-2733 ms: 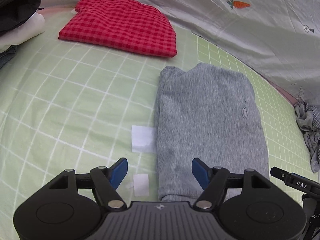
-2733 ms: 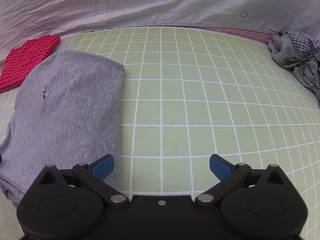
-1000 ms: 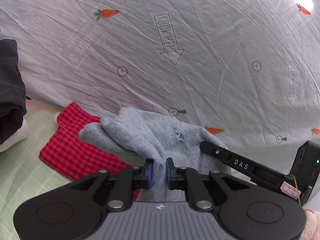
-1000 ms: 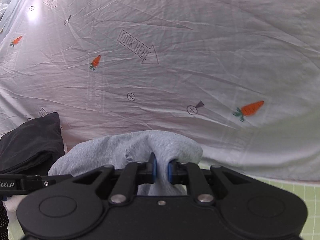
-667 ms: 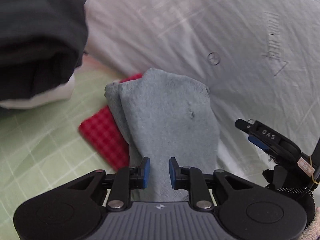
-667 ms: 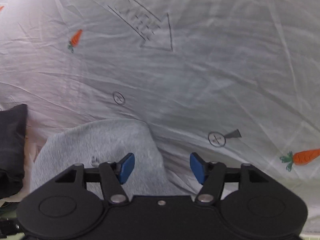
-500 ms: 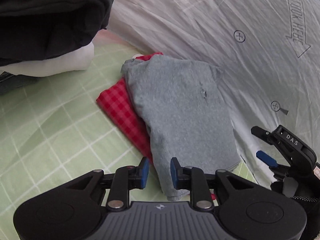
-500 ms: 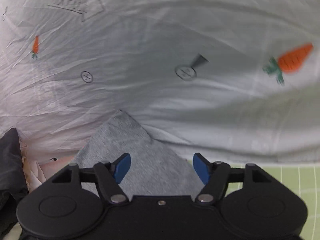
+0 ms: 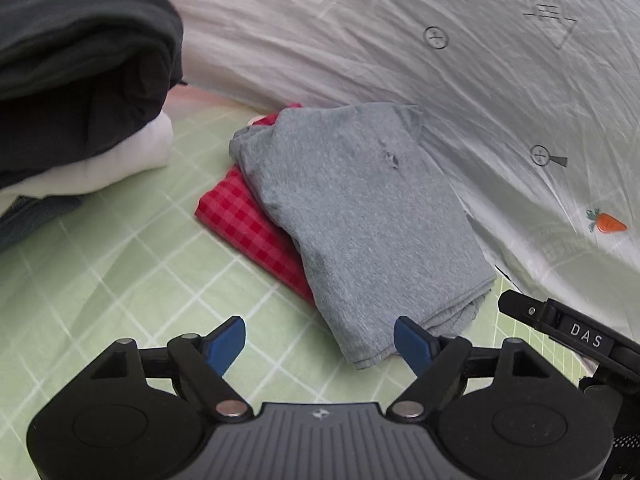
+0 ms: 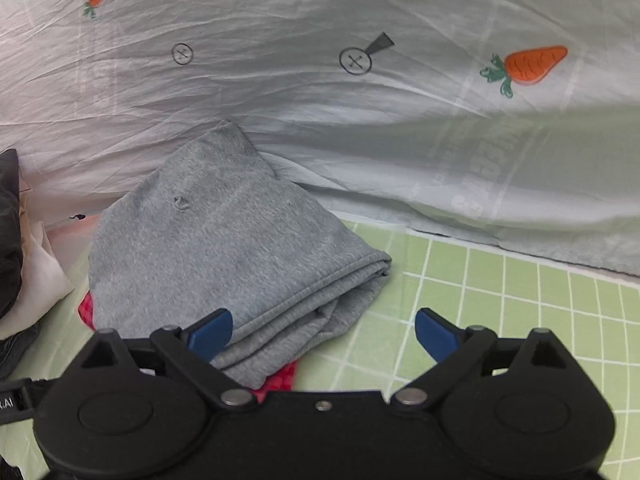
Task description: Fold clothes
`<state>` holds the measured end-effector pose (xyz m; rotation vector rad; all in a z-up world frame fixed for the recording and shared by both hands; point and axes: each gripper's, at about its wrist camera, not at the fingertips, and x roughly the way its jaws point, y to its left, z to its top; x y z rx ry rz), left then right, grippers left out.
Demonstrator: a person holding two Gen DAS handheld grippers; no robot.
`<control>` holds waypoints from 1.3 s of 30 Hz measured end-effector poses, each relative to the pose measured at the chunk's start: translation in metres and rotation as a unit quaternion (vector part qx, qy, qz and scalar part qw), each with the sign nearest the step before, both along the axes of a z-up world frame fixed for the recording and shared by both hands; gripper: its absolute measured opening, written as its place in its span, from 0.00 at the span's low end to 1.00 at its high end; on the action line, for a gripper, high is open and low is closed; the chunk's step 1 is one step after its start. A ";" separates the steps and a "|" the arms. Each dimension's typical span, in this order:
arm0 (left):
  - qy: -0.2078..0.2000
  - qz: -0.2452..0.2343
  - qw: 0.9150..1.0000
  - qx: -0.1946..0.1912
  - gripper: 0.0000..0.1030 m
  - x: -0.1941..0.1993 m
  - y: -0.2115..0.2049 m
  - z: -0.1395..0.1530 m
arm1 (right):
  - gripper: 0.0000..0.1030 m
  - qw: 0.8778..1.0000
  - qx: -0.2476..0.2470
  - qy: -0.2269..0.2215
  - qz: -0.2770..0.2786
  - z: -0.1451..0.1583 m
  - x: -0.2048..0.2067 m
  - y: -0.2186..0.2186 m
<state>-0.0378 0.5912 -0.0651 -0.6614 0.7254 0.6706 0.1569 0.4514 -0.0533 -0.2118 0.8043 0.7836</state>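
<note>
grey garment (image 9: 360, 216) – folded flat, small hole on top, stacked on red checked garment (image 9: 248, 220) | left gripper (image 9: 320, 340) jaws opening, empty | right gripper (image 10: 322, 332) jaws opening – garment's folded edge between, unpressed

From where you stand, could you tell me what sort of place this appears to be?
Probably a bed or a cloth-covered table set up for folding laundry: a green checked sheet, a white carrot-print cloth behind it, and a folded grey garment stacked on a folded red checked one.

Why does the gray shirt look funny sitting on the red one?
The gray shirt lies crooked on the red checked shirt, hanging past its edge. It also has a small hole or snag on top.
</note>
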 end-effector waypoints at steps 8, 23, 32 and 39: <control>-0.009 -0.080 0.986 0.145 0.99 -0.035 -0.070 0.053 | 0.99 1.000 0.015 -0.025 -0.007 0.032 -0.064 -0.045; -0.005 -0.082 0.978 0.190 1.00 -0.117 -0.156 0.090 | 0.99 0.998 0.013 -0.050 -0.031 0.043 -0.170 -0.165; -0.012 -0.079 0.975 0.207 1.00 -0.155 -0.182 0.094 | 0.99 0.997 0.012 -0.066 -0.027 0.040 -0.210 -0.203; -0.019 -0.079 0.974 0.212 1.00 -0.171 -0.194 0.097 | 0.99 0.997 0.017 -0.072 -0.029 0.042 -0.223 -0.217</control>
